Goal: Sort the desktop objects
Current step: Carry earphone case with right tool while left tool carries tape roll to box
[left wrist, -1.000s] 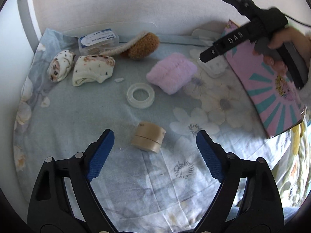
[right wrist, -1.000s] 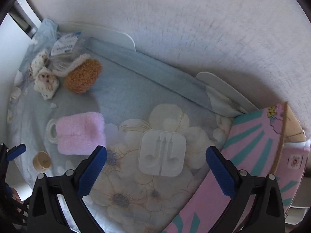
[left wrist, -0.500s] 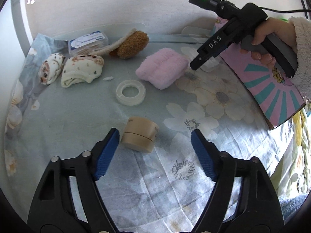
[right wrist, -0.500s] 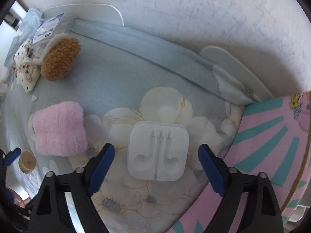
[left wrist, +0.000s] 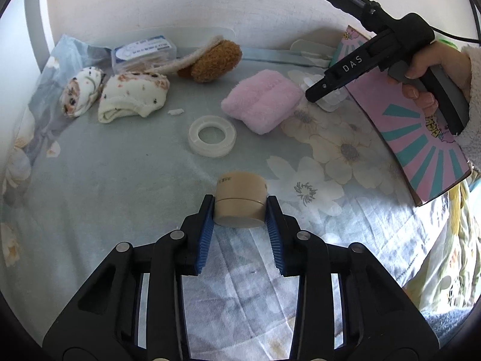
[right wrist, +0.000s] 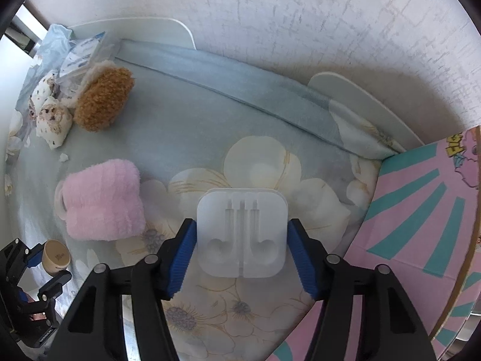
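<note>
Closed in since a second ago: from the left wrist, left gripper (left wrist: 240, 207) now clamped on the beige tape roll (left wrist: 241, 200), blue pads (left wrist: 206, 228) pressed to both sides of it, where before wide apart with the roll lying ahead. Further ahead, clear tape ring (left wrist: 212, 135); beyond and to the right, pink fluffy pouch (left wrist: 262, 100); far ahead left, two patterned cloth bundles (left wrist: 120, 97), a brown plush piece (left wrist: 216, 60) and a small labelled box (left wrist: 143, 52). Up at right, right gripper's body in a hand (left wrist: 421, 72), over the pink striped box (left wrist: 427, 138). From the right wrist, right gripper (right wrist: 240, 240) drawn in likewise, pads (right wrist: 182, 255) touching both edges of the white earphone case (right wrist: 241, 232), flat on the floral cloth (right wrist: 210, 138); pink pouch ahead left, striped box hard at right. Risks, as judgement: smooth rounded case edges liable to squirt out under squeeze; tape roll held low and near the fingertips, apt to tilt or slip on lifting; cloth possibly snagged and dragged with either lift.
</note>
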The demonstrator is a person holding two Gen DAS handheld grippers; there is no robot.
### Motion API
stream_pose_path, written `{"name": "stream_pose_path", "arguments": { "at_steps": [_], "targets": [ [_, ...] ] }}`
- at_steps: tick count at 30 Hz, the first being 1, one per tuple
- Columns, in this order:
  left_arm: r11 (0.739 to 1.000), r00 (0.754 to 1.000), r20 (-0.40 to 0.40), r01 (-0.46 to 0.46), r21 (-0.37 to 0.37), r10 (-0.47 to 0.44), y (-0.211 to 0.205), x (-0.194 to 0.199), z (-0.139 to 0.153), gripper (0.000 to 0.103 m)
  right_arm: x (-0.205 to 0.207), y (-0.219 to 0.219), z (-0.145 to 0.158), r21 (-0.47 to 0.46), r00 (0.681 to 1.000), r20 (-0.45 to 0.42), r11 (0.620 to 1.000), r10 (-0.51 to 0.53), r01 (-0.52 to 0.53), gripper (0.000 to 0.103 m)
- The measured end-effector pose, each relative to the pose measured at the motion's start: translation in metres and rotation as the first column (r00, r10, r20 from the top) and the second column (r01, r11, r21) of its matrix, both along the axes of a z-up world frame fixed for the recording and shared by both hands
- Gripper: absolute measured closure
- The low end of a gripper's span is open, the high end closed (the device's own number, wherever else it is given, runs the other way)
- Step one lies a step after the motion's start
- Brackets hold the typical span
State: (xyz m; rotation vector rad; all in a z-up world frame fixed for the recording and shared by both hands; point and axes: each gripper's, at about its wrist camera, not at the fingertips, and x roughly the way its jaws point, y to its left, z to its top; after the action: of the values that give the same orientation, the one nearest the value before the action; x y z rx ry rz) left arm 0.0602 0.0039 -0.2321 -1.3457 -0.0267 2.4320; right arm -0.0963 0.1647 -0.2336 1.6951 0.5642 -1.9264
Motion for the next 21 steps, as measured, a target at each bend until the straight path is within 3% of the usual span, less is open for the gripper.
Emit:
{"name": "stream_pose_path", "arguments": {
  "at_steps": [7, 14, 21],
  "targets": [
    [0.999, 1.0, -0.007, 0.009, -0.047, -0.01, -0.005, -0.009, 0.037, 0.072, 0.009, 0.0, 0.036, -0.046, 0.999, -0.037, 0.999, -0.002, 0.001, 0.046],
    [0.998, 0.998, -0.06, 0.014, -0.066, -0.018, -0.012, -0.042, 0.1, 0.072, 0.021, 0.004, 0.091, -0.121, 0.995, -0.097, 0.993, -0.009, -0.002, 0.046],
    [0.994, 0.988, -0.112, 0.102, -0.045, -0.107, 0.023, -0.084, 0.146, 0.072, 0.027, 0.006, 0.133, -0.183, 0.987, -0.137, 0.981, -0.083, 0.057, 0.046]
  ]
}}
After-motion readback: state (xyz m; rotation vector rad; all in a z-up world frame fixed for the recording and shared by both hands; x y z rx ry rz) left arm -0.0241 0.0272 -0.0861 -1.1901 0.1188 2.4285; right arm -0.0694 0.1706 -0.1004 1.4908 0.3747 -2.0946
